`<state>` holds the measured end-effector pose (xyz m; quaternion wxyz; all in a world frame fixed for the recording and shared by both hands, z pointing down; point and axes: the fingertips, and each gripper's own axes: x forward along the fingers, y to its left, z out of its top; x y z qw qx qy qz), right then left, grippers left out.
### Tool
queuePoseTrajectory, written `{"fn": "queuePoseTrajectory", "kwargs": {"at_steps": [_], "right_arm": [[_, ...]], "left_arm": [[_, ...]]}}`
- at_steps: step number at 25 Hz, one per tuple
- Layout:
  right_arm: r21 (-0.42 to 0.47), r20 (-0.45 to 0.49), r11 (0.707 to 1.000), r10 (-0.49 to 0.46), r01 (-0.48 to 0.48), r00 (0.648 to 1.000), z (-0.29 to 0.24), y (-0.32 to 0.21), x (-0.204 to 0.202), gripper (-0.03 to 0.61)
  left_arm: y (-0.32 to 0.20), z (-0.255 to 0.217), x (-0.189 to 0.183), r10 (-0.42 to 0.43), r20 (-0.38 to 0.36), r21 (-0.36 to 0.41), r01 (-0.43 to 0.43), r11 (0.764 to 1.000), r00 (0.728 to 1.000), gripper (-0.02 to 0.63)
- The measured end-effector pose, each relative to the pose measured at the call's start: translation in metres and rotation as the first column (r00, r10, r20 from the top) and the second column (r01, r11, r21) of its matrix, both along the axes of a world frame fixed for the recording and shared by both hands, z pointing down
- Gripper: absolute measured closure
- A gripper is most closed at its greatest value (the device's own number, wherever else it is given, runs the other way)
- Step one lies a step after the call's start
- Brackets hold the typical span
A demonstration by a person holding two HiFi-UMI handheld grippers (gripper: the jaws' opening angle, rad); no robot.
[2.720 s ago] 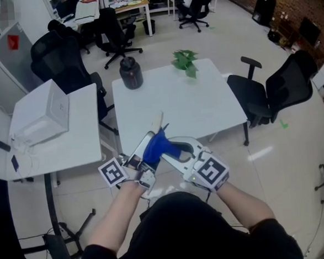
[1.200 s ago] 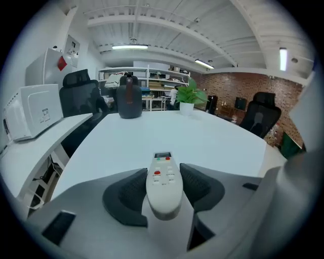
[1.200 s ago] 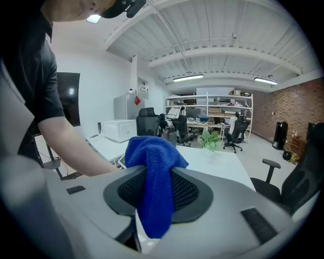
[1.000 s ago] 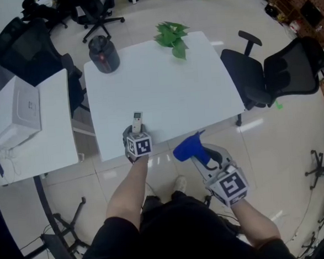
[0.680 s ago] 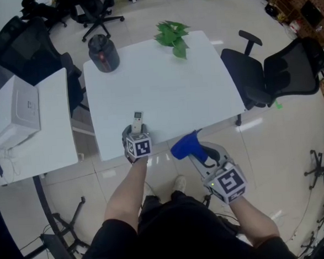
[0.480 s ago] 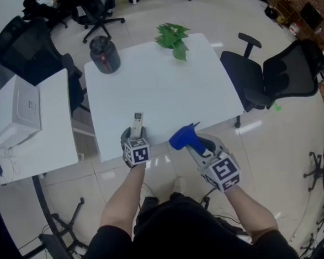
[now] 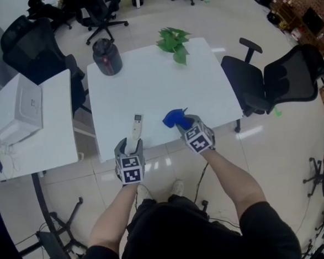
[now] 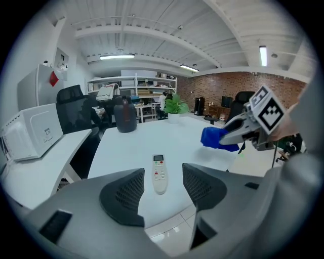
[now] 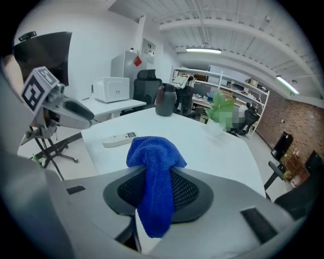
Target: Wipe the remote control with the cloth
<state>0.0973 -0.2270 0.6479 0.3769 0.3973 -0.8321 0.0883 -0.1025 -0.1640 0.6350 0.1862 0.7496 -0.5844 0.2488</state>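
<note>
Watching the left gripper (image 7: 129, 151) hovering at the near edge of the table (image 7: 164, 81). Its jaws are standing wide, having just been opening, with nothing between the pads. The remote (image 7: 136, 126) is lying flat on the table just beyond those jaws, screen end pointing away, nothing touching it. The right gripper (image 7: 181, 122) is pinching the blue cloth (image 7: 173, 118) in narrow jaws, 1 bunch bulging above them and 1 tail hanging below. I am seeing the cloth over the table, right of the remote and apart from it. 1 dark jar (image 7: 107, 57) and 1 plant (image 7: 172, 41) are sitting at the far edge.
</note>
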Motion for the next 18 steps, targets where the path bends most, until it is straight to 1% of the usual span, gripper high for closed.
{"fn": "queuePoseTrajectory", "kwargs": {"at_steps": [4, 8, 14, 16, 18], "right_arm": [[-0.04, -0.076, 0.999, 0.0, -0.003, 0.997, 0.039, -0.021, 0.003, 0.448], [-0.082, -0.114, 0.997, -0.009, 0.0, 0.993, 0.062, -0.031, 0.002, 0.439], [-0.117, -0.089, 0.993, -0.005, -0.006, 0.996, 0.061, -0.031, -0.004, 0.388], [-0.109, -0.08, 0.994, 0.006, -0.015, 0.997, 0.053, -0.027, 0.0, 0.383], [-0.076, -0.037, 0.996, 0.034, -0.037, 0.999, 0.034, -0.022, 0.004, 0.377]], "left_arm": [[0.008, -0.011, 0.002, 0.0, -0.01, 0.007, 0.0, 1.0, 1.0, 0.373], [0.011, -0.019, 0.003, -0.001, -0.012, 0.014, 0.001, 1.0, 1.0, 0.373], [0.011, -0.019, 0.005, 0.0, -0.012, 0.017, 0.0, 1.0, 1.0, 0.373], [0.011, -0.022, 0.007, 0.005, -0.021, 0.026, -0.005, 1.0, 1.0, 0.373], [0.01, -0.03, 0.009, 0.016, -0.041, 0.044, -0.014, 0.999, 0.999, 0.373]]}}
